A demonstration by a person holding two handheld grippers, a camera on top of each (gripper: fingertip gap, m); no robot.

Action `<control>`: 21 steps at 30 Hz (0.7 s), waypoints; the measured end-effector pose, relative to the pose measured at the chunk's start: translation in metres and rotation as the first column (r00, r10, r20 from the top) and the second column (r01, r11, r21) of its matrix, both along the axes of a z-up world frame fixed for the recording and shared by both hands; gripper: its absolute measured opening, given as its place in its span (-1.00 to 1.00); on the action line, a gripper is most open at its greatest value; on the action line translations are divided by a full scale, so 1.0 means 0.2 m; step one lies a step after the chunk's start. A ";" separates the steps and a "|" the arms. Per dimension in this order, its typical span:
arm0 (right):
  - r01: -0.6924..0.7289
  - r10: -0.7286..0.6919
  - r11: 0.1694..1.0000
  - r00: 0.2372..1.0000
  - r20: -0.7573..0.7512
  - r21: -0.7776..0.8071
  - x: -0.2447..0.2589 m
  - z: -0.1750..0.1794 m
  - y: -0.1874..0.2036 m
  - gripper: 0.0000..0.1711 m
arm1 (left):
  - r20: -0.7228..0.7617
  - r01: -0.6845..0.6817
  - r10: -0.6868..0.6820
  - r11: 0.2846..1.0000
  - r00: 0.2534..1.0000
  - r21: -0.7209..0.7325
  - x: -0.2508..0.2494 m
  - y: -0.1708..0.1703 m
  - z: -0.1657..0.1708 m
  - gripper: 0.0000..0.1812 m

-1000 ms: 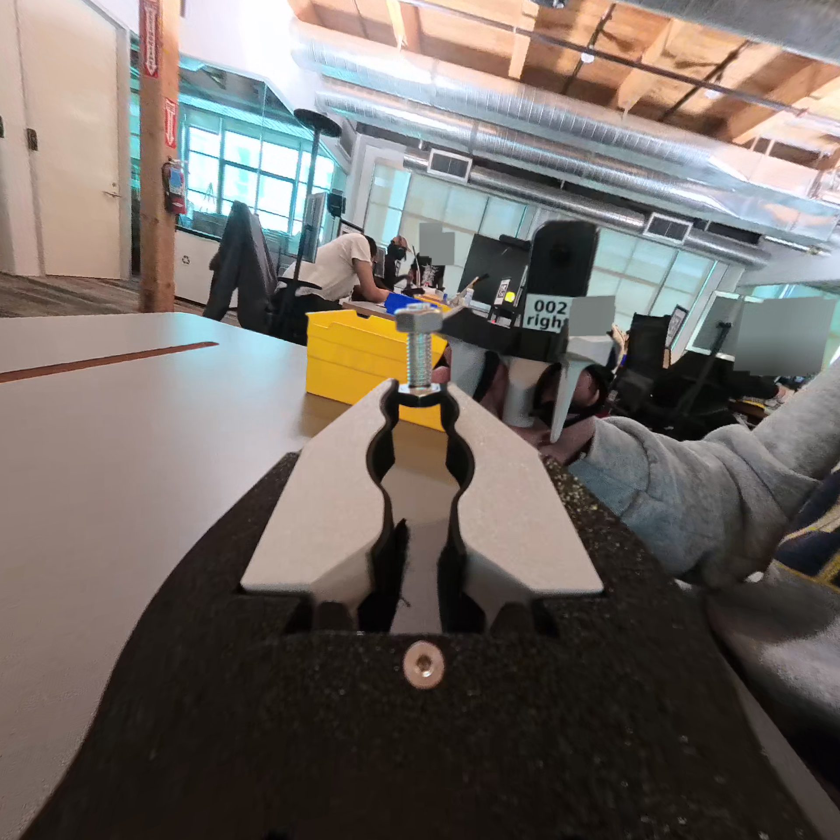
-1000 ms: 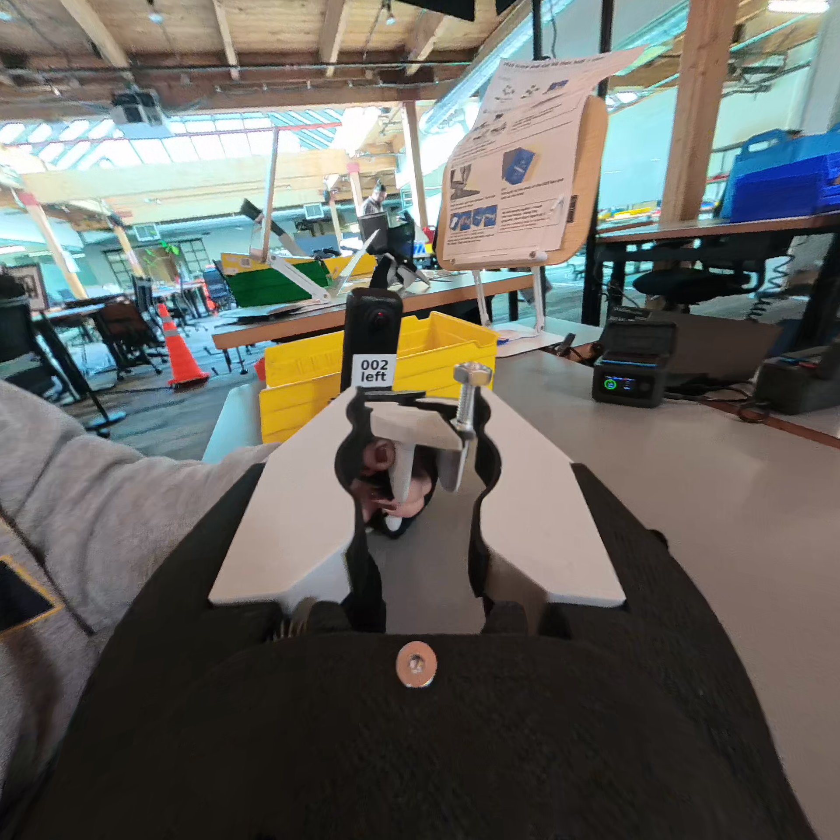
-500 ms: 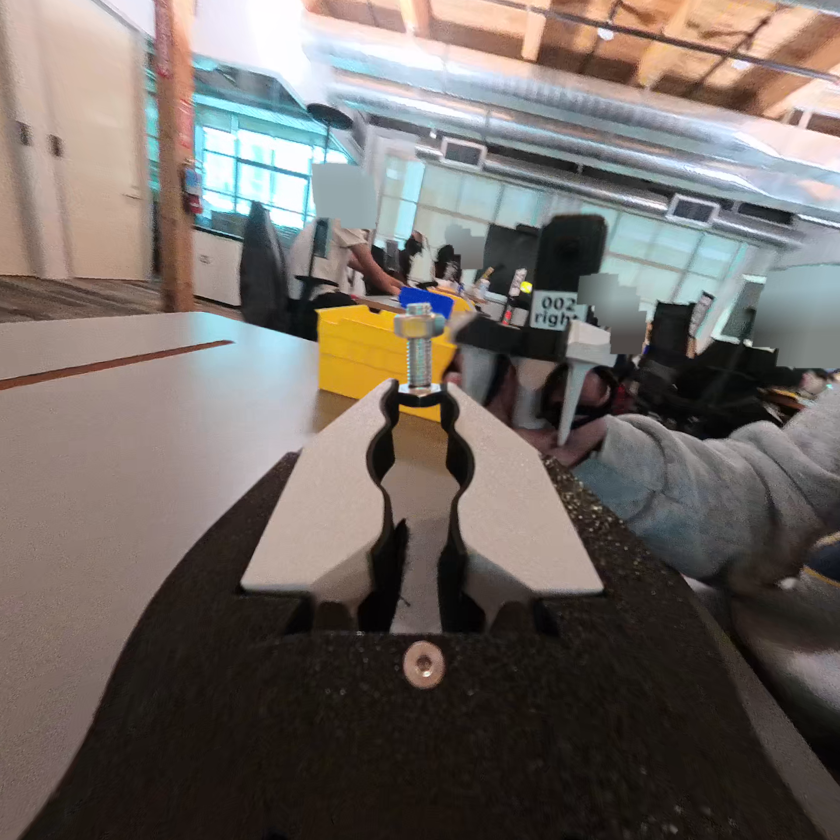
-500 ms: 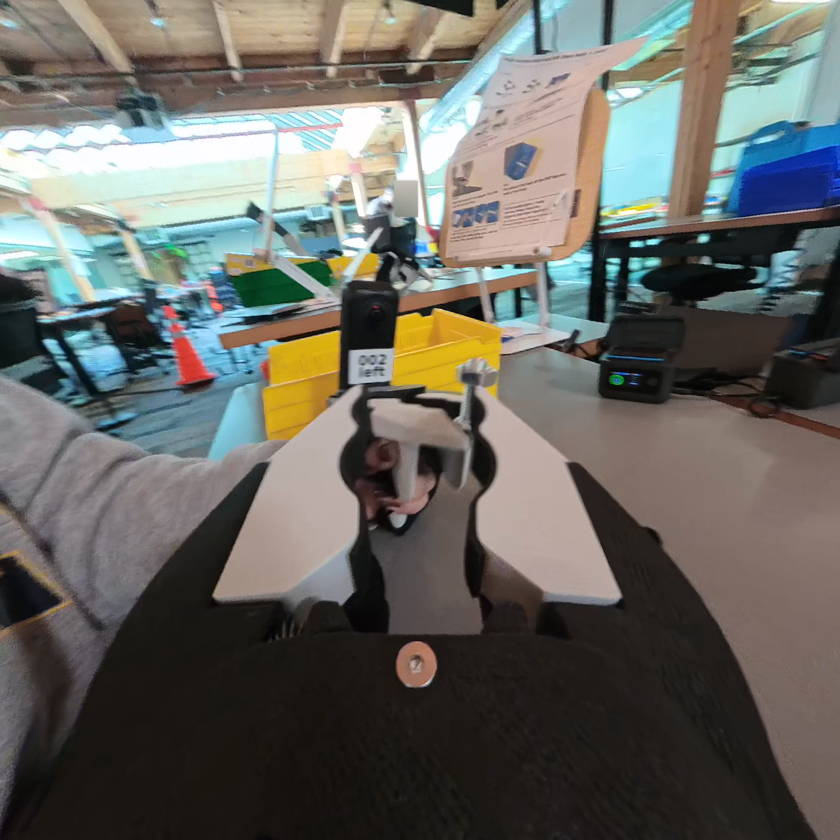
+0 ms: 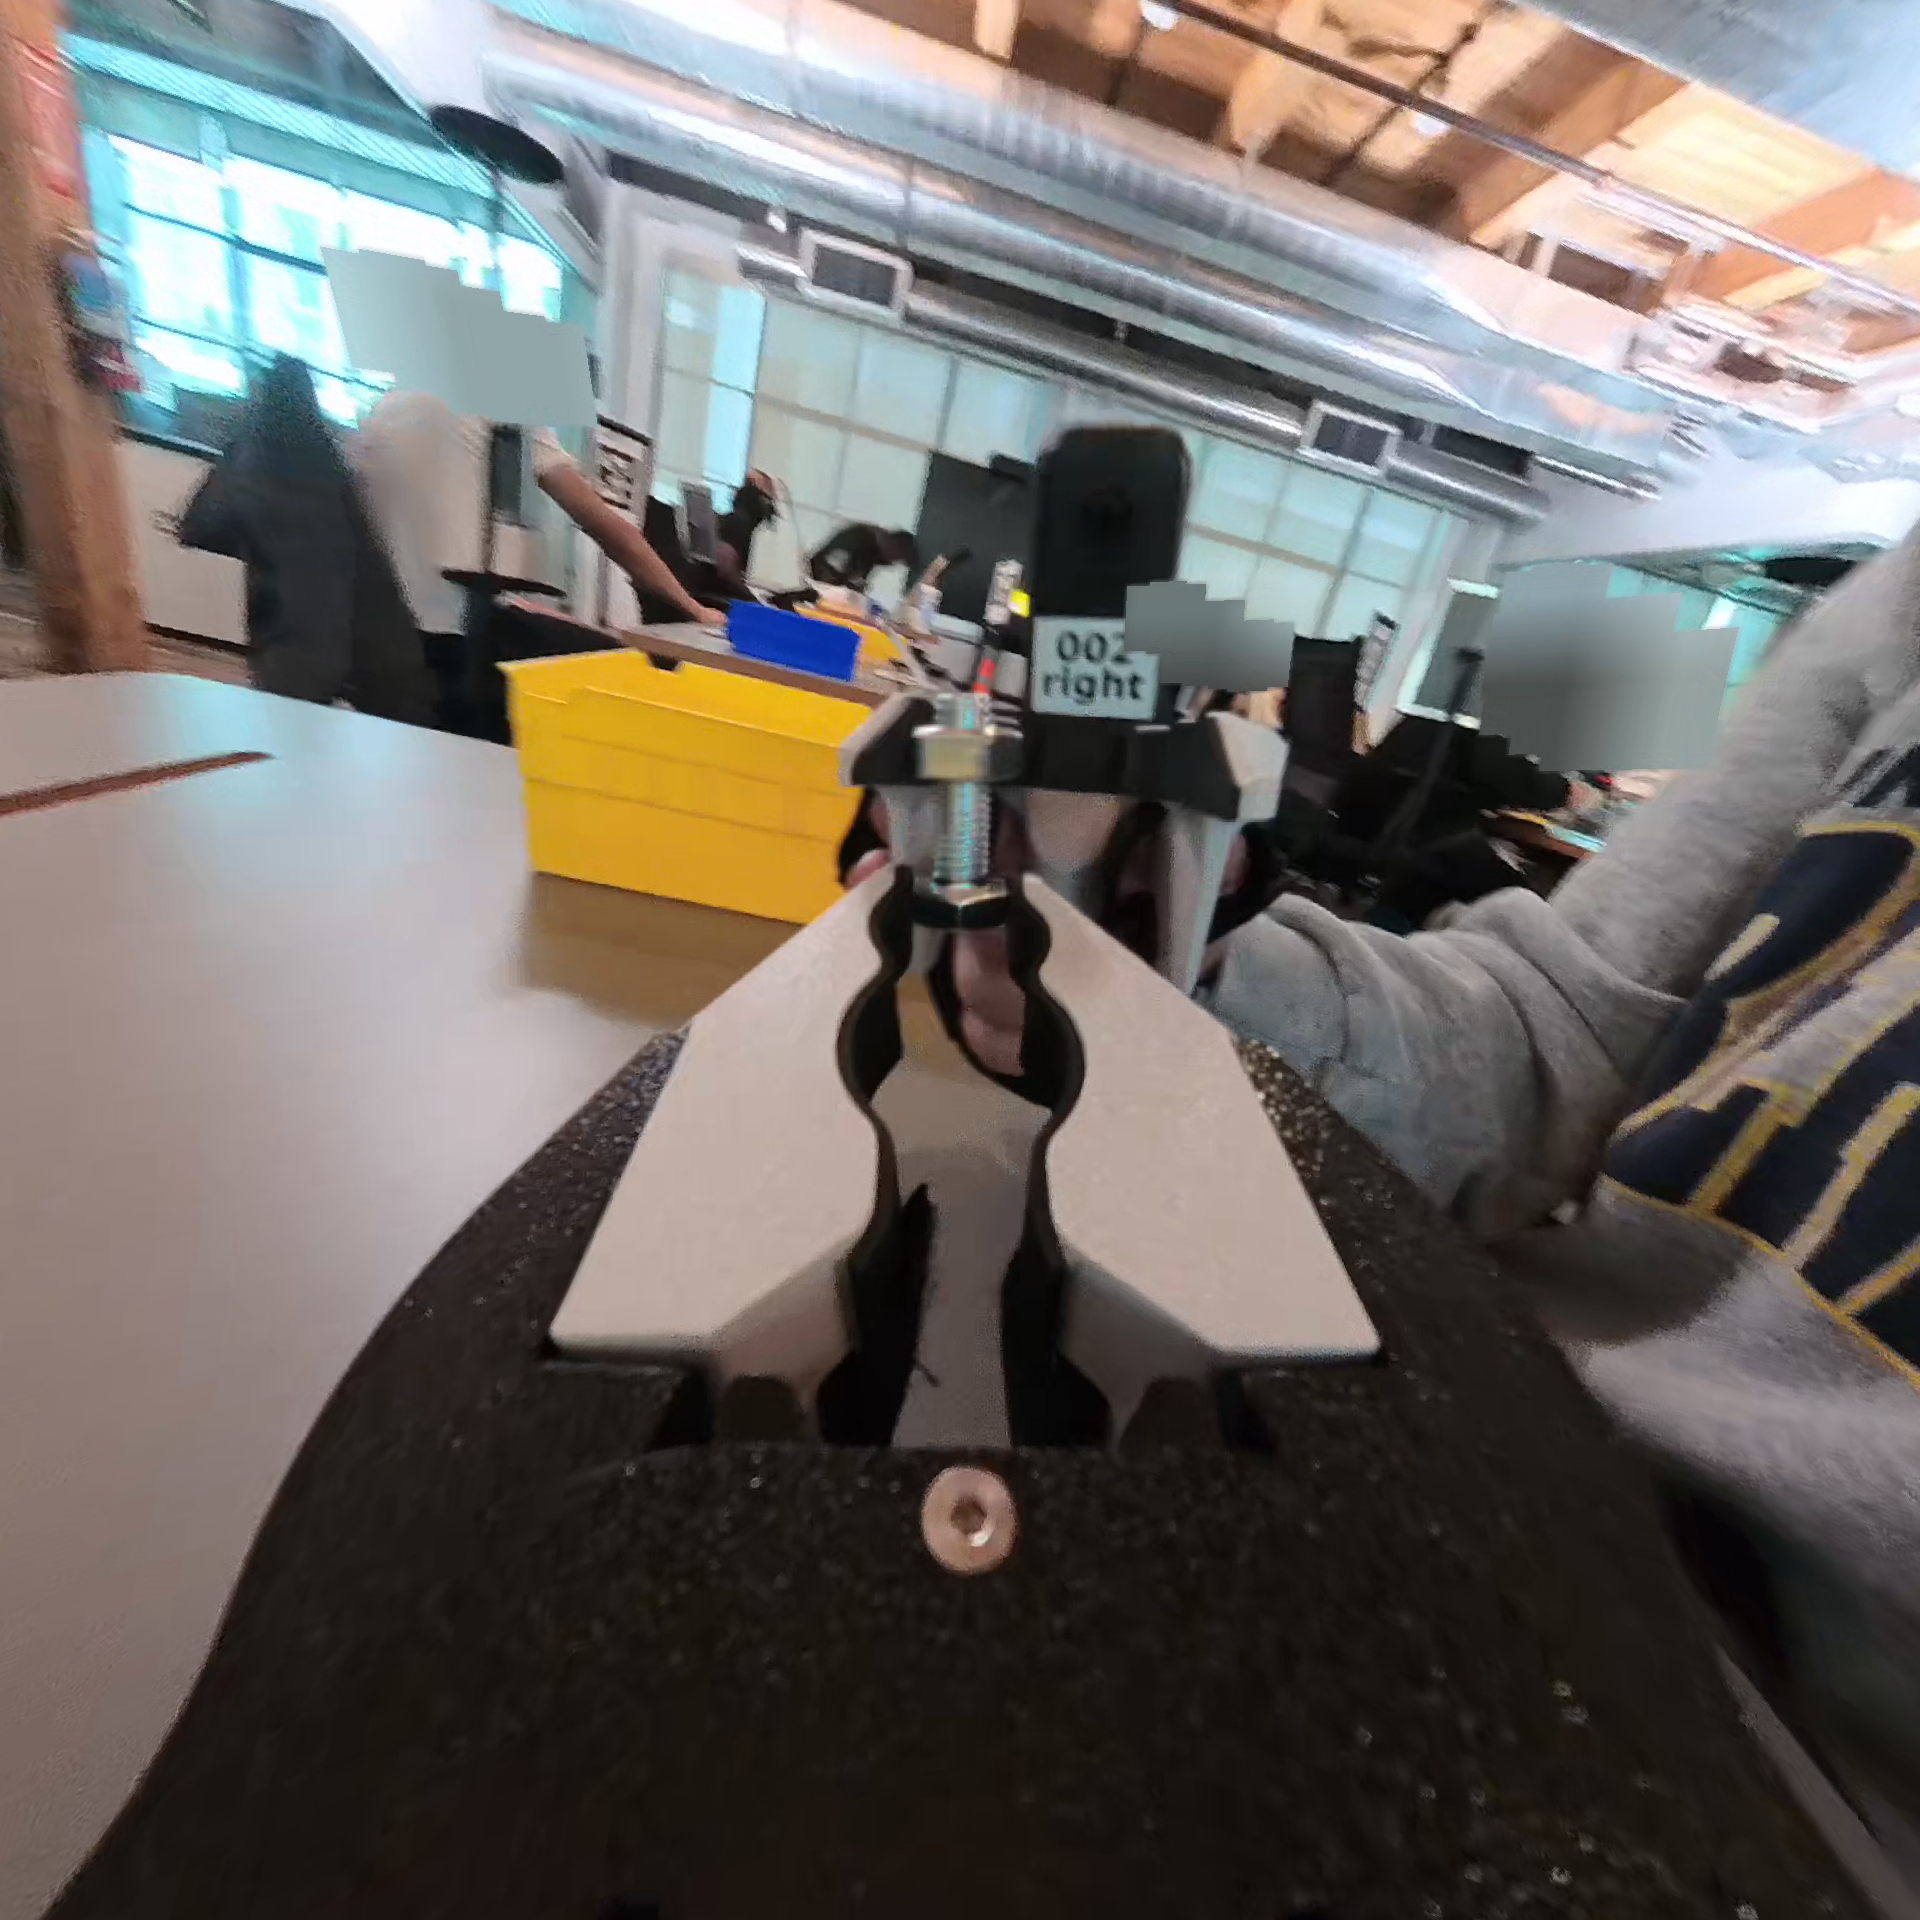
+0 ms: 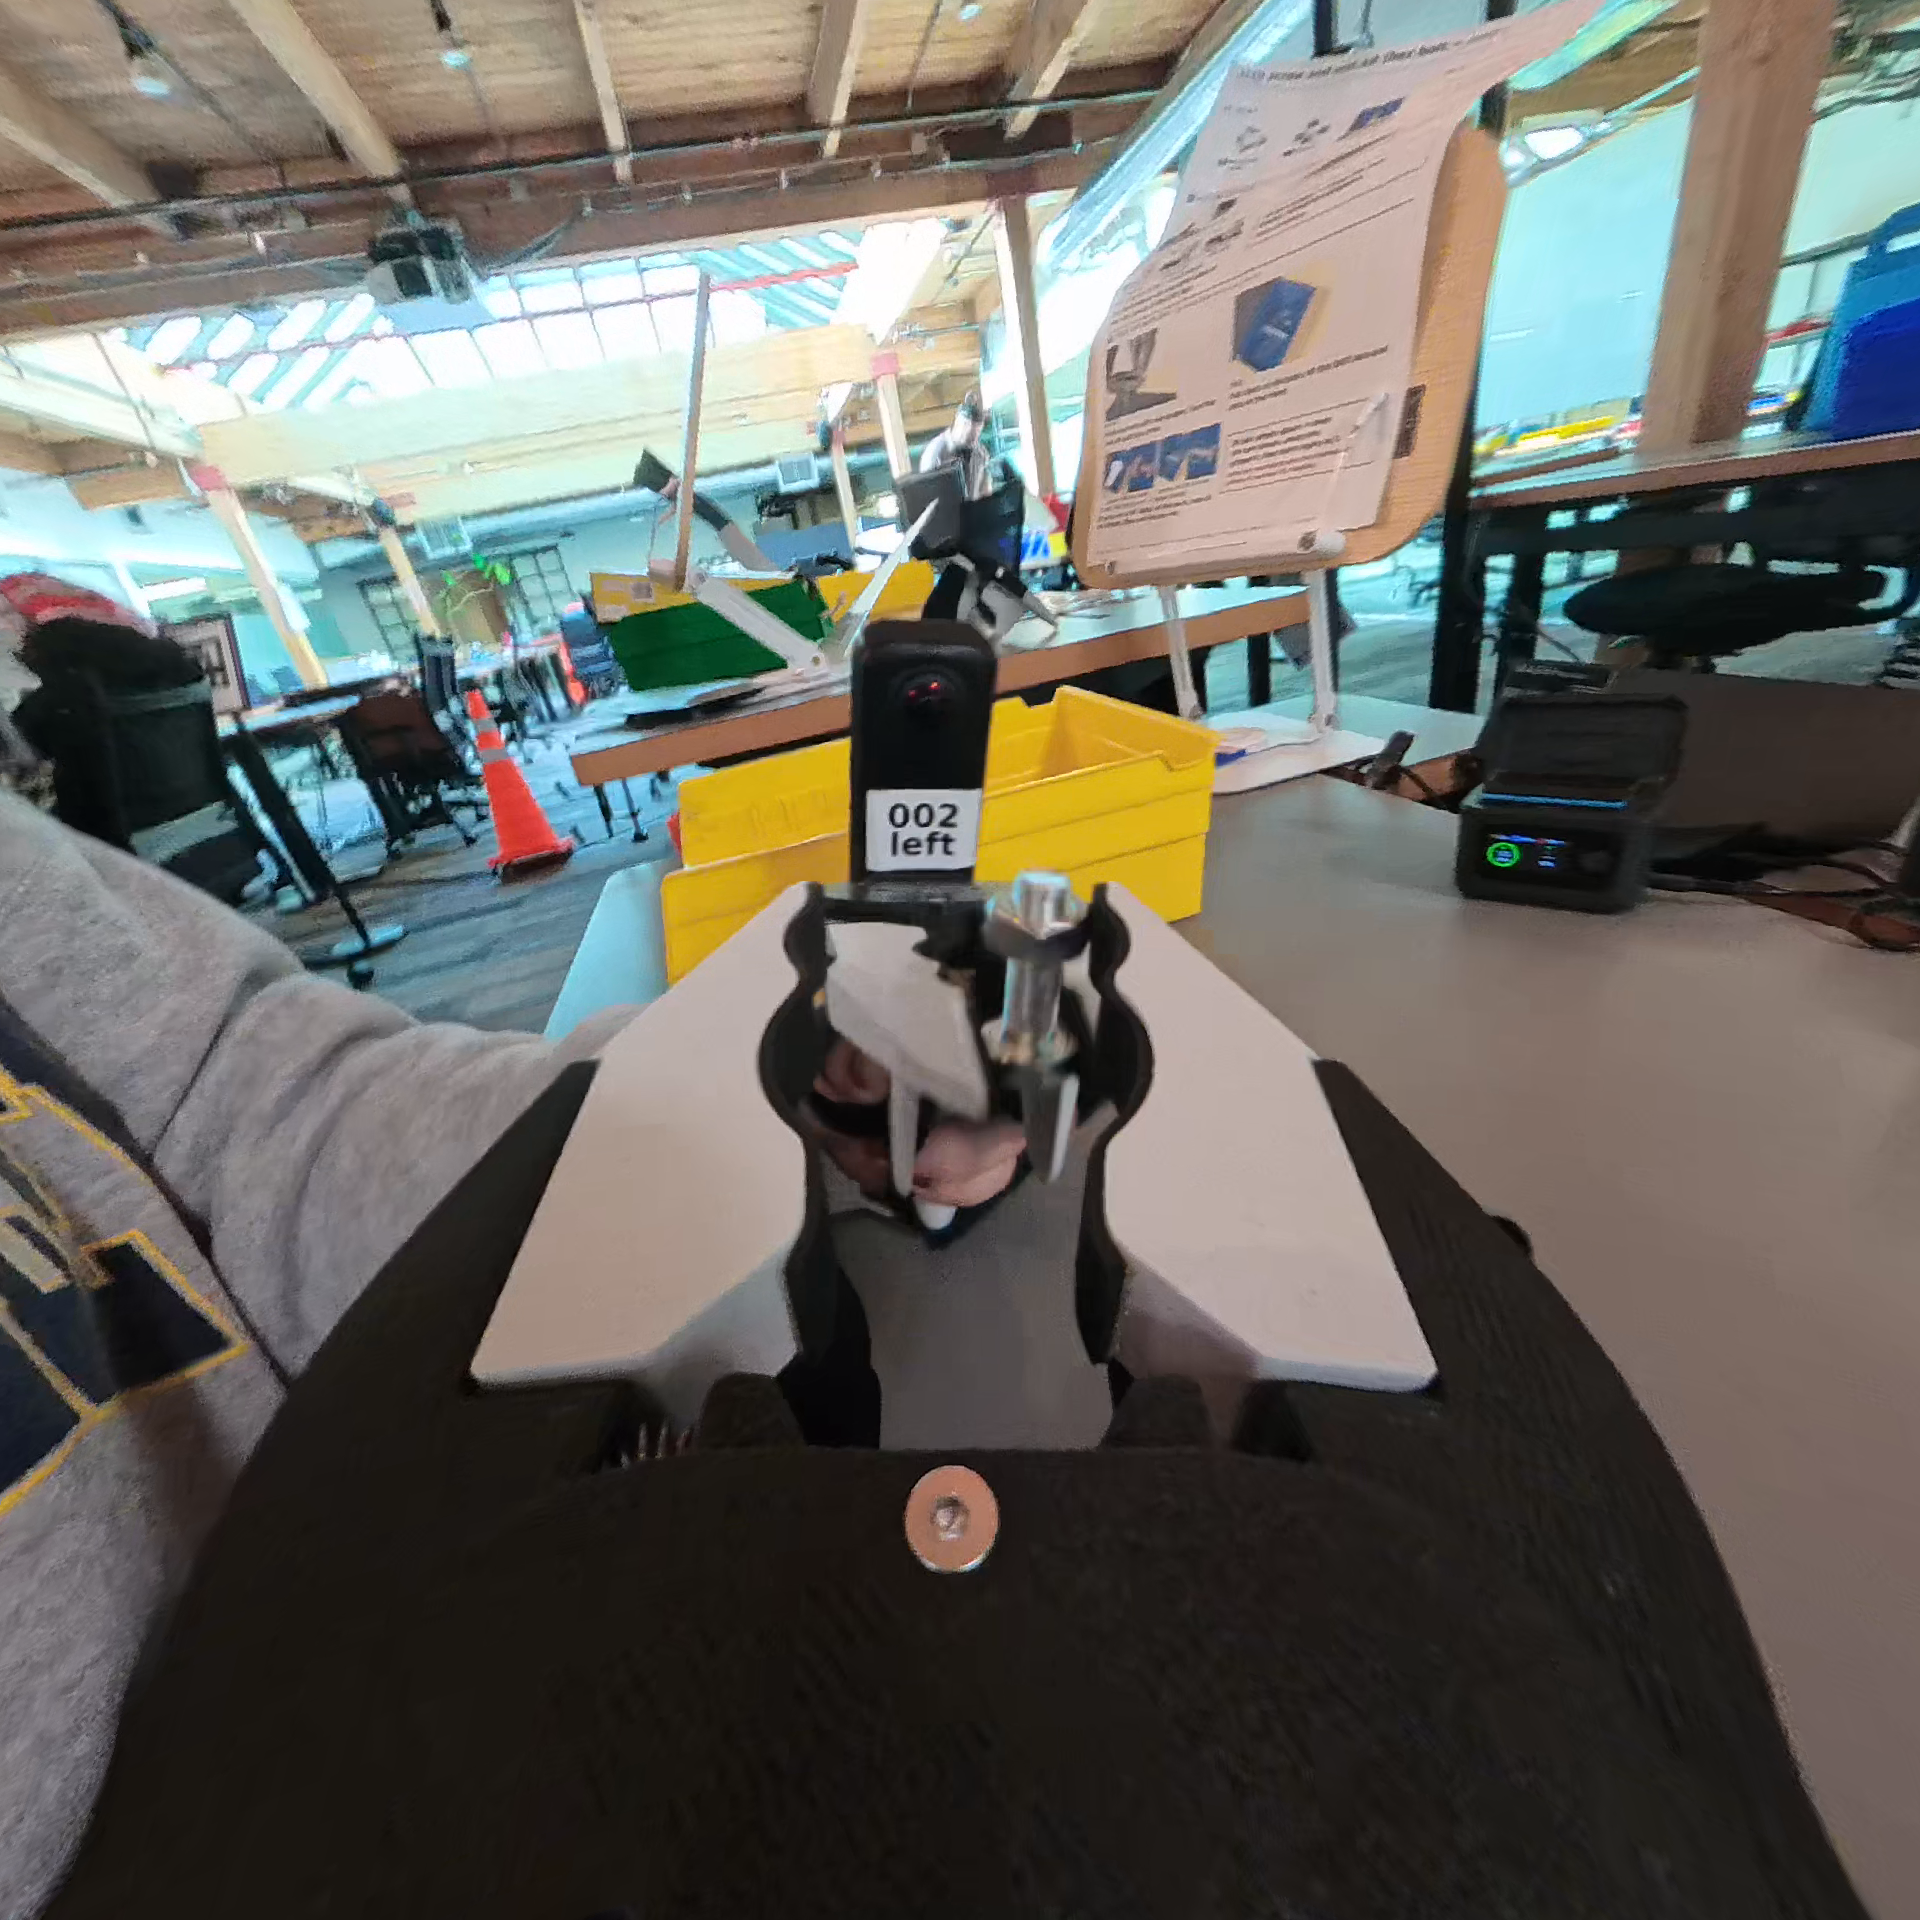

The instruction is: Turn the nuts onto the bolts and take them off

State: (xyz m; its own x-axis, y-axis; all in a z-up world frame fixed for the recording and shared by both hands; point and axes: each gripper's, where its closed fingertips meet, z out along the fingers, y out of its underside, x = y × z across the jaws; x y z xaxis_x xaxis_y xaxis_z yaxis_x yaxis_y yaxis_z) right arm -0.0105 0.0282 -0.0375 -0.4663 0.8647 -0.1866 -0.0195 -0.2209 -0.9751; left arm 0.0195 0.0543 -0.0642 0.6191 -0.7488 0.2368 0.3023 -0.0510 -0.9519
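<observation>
My left gripper [image 5: 961, 912] is shut on a hex nut [image 5: 961, 906] at its fingertips. A silver bolt [image 5: 964, 821] stands upright in the nut, head on top. My right gripper [image 6: 961, 916] is open, level with the bolt head [image 6: 1039, 920], which sits between its fingertips, close to the right finger. In the left wrist view the right gripper [image 5: 1049, 769] faces me just behind the bolt. In the right wrist view the left gripper [image 6: 935, 1039] holds the nut [image 6: 1023, 1051] below the head.
A yellow bin [image 5: 686, 790] stands on the grey table [image 5: 260, 987] behind the grippers and also shows in the right wrist view [image 6: 1091, 800]. A black device with a lit screen [image 6: 1558, 831] and a clipboard stand [image 6: 1278, 343] are at the right. A grey sleeve [image 5: 1455, 1018] is alongside. My two grippers' fingertips are within a few centimetres of each other.
The two grippers have come together: the right gripper's open fingers have moved up to the bolt head, which now sits between them. The left gripper still holds the nut.
</observation>
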 end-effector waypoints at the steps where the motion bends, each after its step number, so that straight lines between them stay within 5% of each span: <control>1: 0.008 -0.009 1.000 1.000 -0.008 -0.025 0.02 0.01 0.03 -0.41 | 0.011 -0.046 0.046 0.999 0.999 0.002 -0.04 0.01 0.01 -0.83; 3: -0.021 0.020 0.998 0.999 -0.027 -0.055 0.06 0.02 0.05 -0.62 | 0.021 -0.097 0.097 0.995 0.995 -0.018 -0.10 0.03 0.00 -0.84; 6: 0.050 -0.051 0.997 0.999 -0.013 -0.055 0.03 0.02 0.10 -0.42 | -0.020 -0.051 0.051 0.998 0.999 -0.027 -0.06 0.02 -0.02 -0.83; 11: -0.013 0.012 0.999 0.999 0.034 0.032 -0.02 -0.01 0.00 -0.41 | -0.096 0.082 -0.086 0.996 0.992 -0.040 0.11 -0.02 -0.06 -0.83; 16: 0.063 -0.068 0.992 0.997 0.042 0.106 0.01 -0.03 0.05 -0.40 | -0.057 -0.120 0.118 0.992 0.991 -0.026 -0.08 0.03 -0.04 -0.83; 18: 0.033 -0.043 0.988 0.997 0.063 0.153 0.06 -0.05 0.05 -0.68 | 0.027 -0.204 0.205 0.978 0.978 -0.031 -0.19 0.05 -0.01 -0.83; 21: 0.121 -0.133 0.979 0.989 0.060 0.162 0.04 -0.06 0.11 -0.50 | 0.026 -0.155 0.156 0.988 0.987 -0.026 -0.16 0.04 -0.01 -0.83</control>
State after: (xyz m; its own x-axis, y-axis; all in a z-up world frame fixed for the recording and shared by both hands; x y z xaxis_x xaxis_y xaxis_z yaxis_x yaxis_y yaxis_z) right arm -0.0033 0.0499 -0.0487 -0.3414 0.9372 -0.0714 0.0325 -0.0641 -0.9974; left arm -0.0125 0.0627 -0.0667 0.7205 -0.6377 0.2724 0.3346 -0.0244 -0.9420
